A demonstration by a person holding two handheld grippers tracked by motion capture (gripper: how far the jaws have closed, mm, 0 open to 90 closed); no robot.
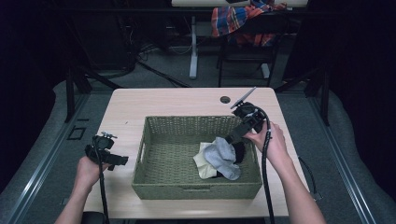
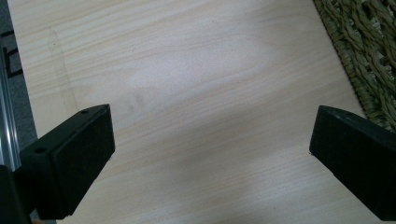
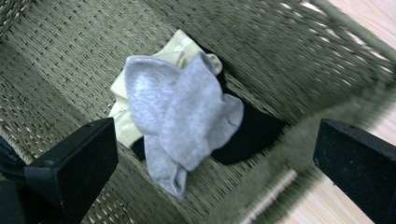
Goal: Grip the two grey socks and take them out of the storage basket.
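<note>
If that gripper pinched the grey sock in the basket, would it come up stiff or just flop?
The grey sock lies folded and draped over the other socks, so it would probably droop from the right gripper. It looks like thin knit, so likely light. Being soft, it should not roll or slip much.

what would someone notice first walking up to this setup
Probably the green woven basket in the middle of the wooden table, with a small heap of socks in its right half: a grey sock on top of a pale yellow one and a black one. The right gripper hangs open just above that heap, while the left gripper is open over bare table left of the basket.
</note>
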